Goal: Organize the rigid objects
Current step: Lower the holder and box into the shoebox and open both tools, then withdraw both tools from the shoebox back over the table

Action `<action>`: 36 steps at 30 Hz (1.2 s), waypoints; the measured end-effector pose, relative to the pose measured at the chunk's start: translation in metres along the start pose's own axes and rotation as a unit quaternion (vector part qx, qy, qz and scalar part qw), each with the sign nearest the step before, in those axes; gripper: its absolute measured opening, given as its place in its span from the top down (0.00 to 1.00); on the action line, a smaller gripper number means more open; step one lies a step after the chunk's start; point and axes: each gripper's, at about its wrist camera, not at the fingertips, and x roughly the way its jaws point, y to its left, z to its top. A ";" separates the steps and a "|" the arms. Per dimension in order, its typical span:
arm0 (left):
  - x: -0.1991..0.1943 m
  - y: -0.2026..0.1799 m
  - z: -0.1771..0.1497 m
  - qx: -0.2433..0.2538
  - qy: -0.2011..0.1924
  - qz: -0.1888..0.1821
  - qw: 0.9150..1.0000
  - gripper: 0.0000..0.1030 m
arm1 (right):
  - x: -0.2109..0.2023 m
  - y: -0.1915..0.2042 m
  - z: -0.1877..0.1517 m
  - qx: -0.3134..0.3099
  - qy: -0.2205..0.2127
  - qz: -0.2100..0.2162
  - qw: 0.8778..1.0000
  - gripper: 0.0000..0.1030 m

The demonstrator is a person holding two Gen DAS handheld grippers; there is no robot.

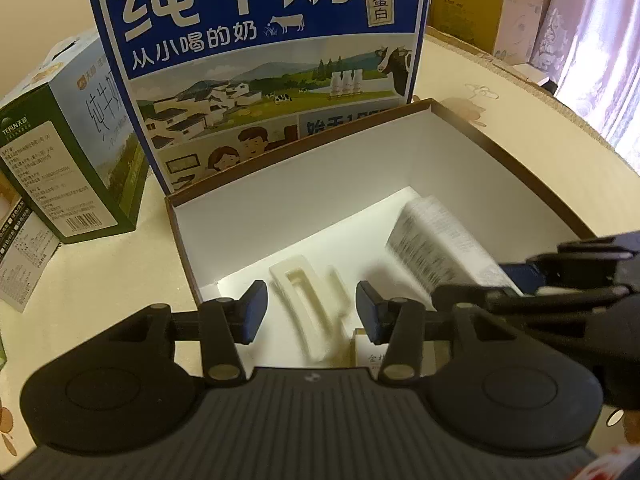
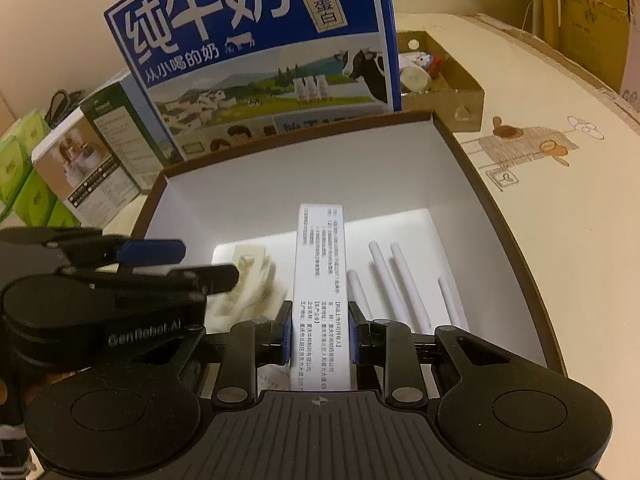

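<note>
An open box with a brown rim and white inside [image 1: 304, 196] [image 2: 320, 172] stands on the table in front of both grippers. My left gripper [image 1: 311, 308] [image 2: 200, 264] hangs over its near left part, open. A cream plastic piece [image 1: 304, 300] [image 2: 248, 280] lies blurred between its blue pads, and neither pad touches it. My right gripper [image 2: 318, 320] [image 1: 560, 276] is shut on a long white printed carton [image 2: 318, 264] [image 1: 436, 248], which points into the box. Several white sticks [image 2: 384, 276] lie on the box floor to the right.
A tall blue milk case [image 1: 260, 40] [image 2: 260, 40] stands right behind the open box. A green and white carton [image 1: 72, 152] lies to its left, beside green packs [image 2: 24, 168]. A cardboard tray with small items [image 2: 444, 96] sits behind on the right. A small box [image 1: 370, 354] lies under the left gripper.
</note>
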 end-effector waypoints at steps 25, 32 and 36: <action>-0.122 0.015 -0.061 -0.077 -0.063 -0.065 0.993 0.53 | -0.100 0.006 -0.048 0.106 -0.062 0.023 0.992 0.32; -0.167 0.017 -0.092 -0.090 -0.070 -0.052 0.992 0.52 | -0.135 0.022 -0.078 0.112 -0.063 0.012 0.992 0.31; -0.191 0.022 -0.112 -0.100 -0.074 -0.050 0.991 0.52 | -0.153 0.031 -0.094 0.108 -0.065 0.007 0.992 0.31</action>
